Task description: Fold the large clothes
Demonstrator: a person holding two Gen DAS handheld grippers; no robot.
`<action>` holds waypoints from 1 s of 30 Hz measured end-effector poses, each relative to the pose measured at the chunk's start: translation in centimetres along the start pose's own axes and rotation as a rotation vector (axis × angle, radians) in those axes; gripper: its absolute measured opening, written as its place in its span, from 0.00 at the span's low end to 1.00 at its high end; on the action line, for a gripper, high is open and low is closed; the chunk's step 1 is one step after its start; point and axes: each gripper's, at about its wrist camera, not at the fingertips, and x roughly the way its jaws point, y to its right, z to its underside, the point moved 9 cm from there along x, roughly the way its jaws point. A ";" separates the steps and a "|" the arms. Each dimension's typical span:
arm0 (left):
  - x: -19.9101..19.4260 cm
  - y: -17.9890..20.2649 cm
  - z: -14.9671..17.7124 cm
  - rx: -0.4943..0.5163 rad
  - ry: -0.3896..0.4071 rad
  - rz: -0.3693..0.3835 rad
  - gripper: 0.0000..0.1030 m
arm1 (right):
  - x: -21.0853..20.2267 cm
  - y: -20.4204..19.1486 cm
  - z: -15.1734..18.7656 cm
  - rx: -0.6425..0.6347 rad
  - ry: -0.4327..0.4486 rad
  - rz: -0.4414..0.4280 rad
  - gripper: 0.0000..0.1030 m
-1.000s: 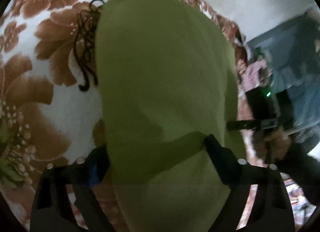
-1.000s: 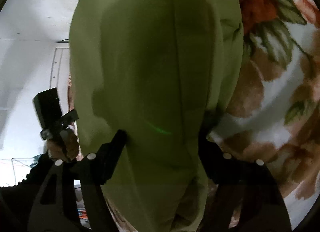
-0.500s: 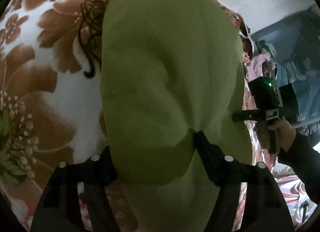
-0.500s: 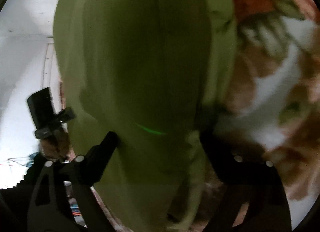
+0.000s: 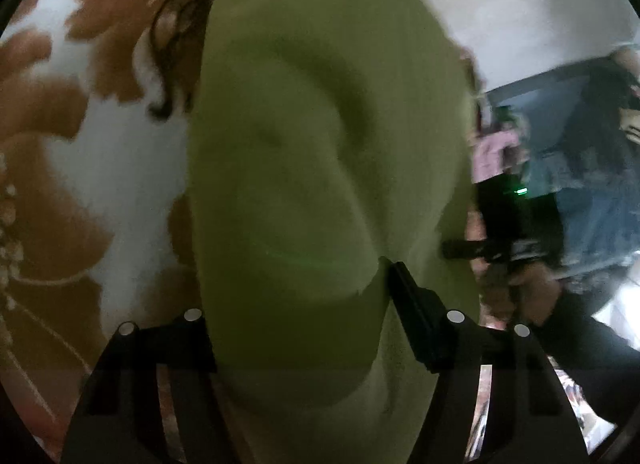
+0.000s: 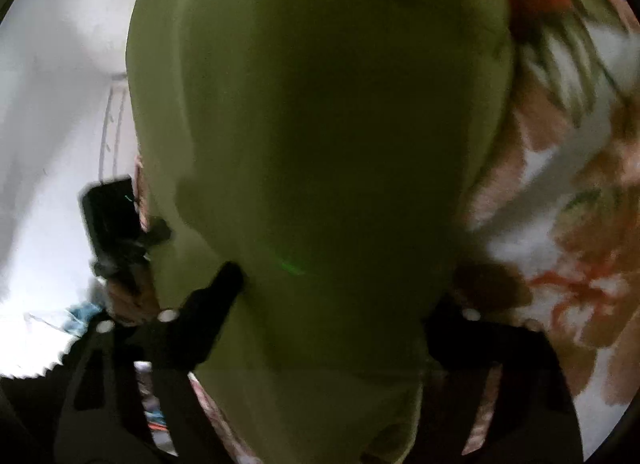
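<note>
In your left wrist view, the green garment (image 5: 320,168) now bulges into a soft rounded ridge curving from 12 toward 4 o'clock, where half a second ago it lay smoother. Your left gripper (image 5: 296,296) is clamped on its matte, fleecy cloth; the right-hand finger (image 5: 412,304) presses into a fold and the other finger is buried. The floral blanket (image 5: 80,144), plush with brown blooms, fills 9 o'clock, blurrier than before. A dark cord (image 5: 168,60) curls at 10 o'clock. Your right gripper (image 5: 504,248) shows at 3 o'clock.

In your right wrist view, the garment (image 6: 320,144) covers the centre, shadowed and smooth, hanging wider than before. Your right gripper (image 6: 332,288) grips it, the finger (image 6: 216,296) at 8 o'clock against the cloth. The blanket (image 6: 580,224) sits at 3 o'clock, the left gripper (image 6: 116,224) at 9.
</note>
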 end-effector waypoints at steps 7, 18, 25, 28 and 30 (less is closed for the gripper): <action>-3.4 7.0 0.5 0.083 0.040 0.114 0.24 | -4.1 -4.0 2.5 -0.120 0.012 0.036 0.23; -9.8 18.4 2.5 0.184 0.121 0.193 0.23 | -10.7 -8.6 7.1 -0.138 0.110 -0.140 0.18; -13.4 26.2 4.8 0.302 0.108 0.231 0.23 | -18.1 -9.5 12.9 -0.120 0.247 -0.218 0.18; -13.0 30.7 5.8 0.360 0.091 0.257 0.23 | -22.8 -8.8 15.7 -0.119 0.306 -0.217 0.18; -12.2 34.3 6.7 0.393 0.075 0.282 0.23 | -26.7 -7.6 17.8 -0.100 0.354 -0.216 0.18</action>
